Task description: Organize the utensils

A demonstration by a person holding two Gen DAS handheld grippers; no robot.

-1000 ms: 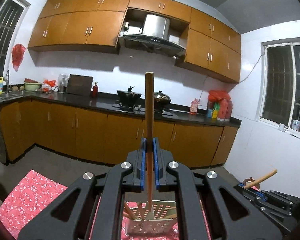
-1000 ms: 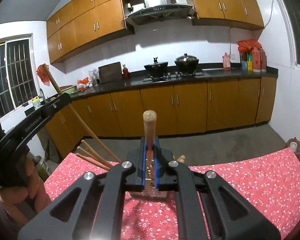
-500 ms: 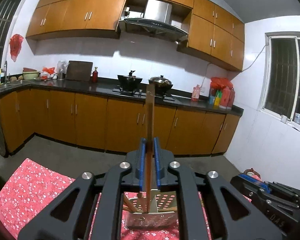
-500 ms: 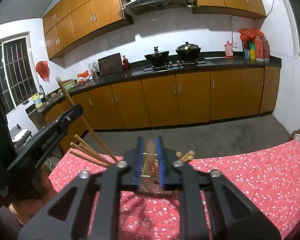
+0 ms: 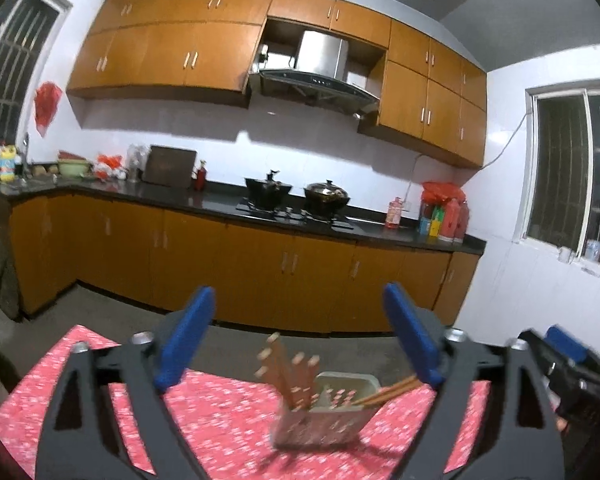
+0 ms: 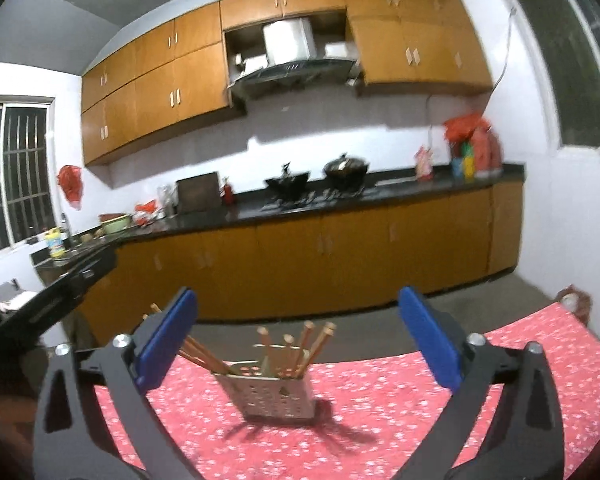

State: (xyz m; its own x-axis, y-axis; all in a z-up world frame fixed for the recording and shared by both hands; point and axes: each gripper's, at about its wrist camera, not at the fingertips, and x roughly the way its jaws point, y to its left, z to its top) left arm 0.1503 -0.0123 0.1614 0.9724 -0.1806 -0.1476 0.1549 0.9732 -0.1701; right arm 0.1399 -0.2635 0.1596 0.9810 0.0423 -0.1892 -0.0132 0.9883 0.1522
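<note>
A perforated metal utensil holder (image 5: 320, 420) (image 6: 276, 398) stands on the red floral tablecloth (image 5: 220, 420) (image 6: 420, 400). Several wooden handles (image 5: 288, 376) (image 6: 288, 352) stick up out of it, some leaning over its rim. My left gripper (image 5: 299, 292) is a little short of the holder; its jaws are opening wide and nothing is between them. My right gripper (image 6: 297, 293) faces the holder from the other side, its jaws also opening, with nothing between its blue pads (image 6: 430, 340). Each gripper shows at the edge of the other's view, blurred.
Beyond the table's far edge lies grey floor, then orange cabinets under a dark counter (image 5: 220, 200) with two pots (image 5: 268, 192) on a hob. A small brown object (image 6: 572, 300) sits at the table's right corner. A window (image 5: 572, 184) is at the right.
Both grippers were shut on upright wooden handles over the holder. Both have let go and spread wide, and the handles now stand in the holder. Both grippers have drawn back a little.
</note>
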